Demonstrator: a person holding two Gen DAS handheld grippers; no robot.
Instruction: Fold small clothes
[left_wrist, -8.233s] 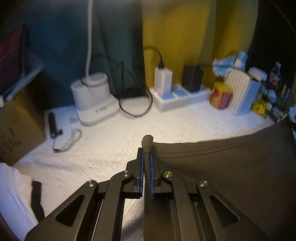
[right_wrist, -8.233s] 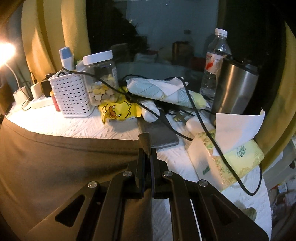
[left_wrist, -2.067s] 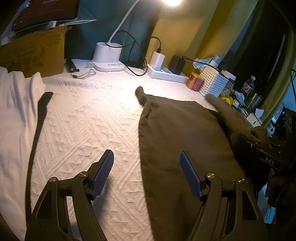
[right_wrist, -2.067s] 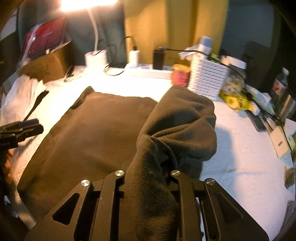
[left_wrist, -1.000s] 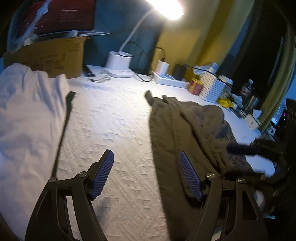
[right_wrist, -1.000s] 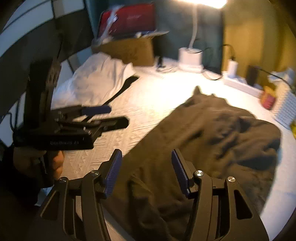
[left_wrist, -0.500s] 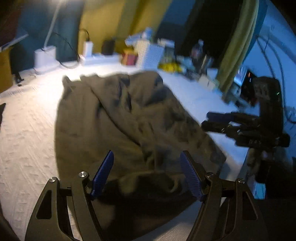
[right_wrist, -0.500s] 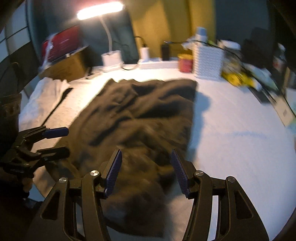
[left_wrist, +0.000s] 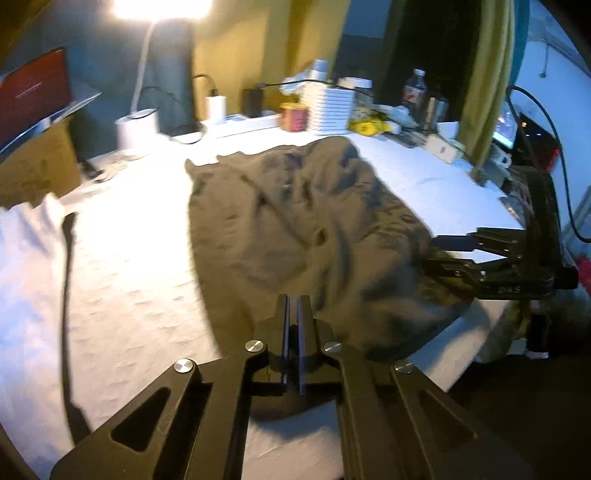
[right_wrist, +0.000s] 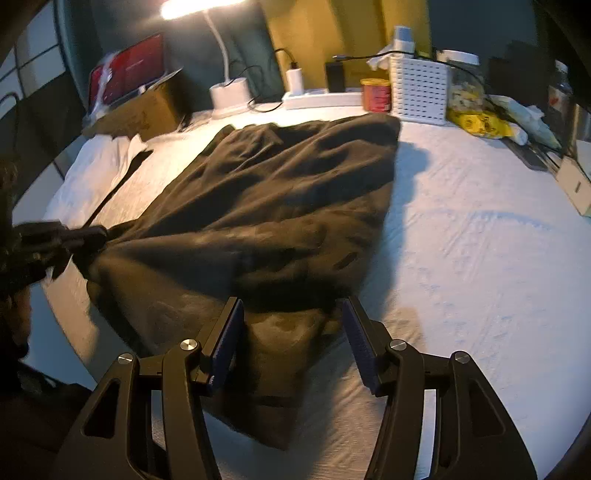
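Note:
A dark brown garment (left_wrist: 295, 229) lies rumpled on the white textured bed cover (left_wrist: 129, 295); it also shows in the right wrist view (right_wrist: 277, 206). My left gripper (left_wrist: 292, 306) is shut at the garment's near left corner; in the right wrist view (right_wrist: 98, 233) it pinches that corner, which is pulled taut. My right gripper (right_wrist: 291, 325) is open, its jaws straddling the garment's near right edge. In the left wrist view the right gripper (left_wrist: 439, 253) shows open at the garment's right edge.
A white cloth (right_wrist: 99, 162) with a black strap lies on the left. A lamp base (right_wrist: 229, 94), power strip (right_wrist: 317, 99), red can (right_wrist: 376, 95), white basket (right_wrist: 419, 90) and clutter line the back. A cardboard box (right_wrist: 144, 110) stands back left. The bed's near edge is close.
My left gripper has closed on the garment's near left corner. My right gripper has moved down to the garment's near right edge and stays open.

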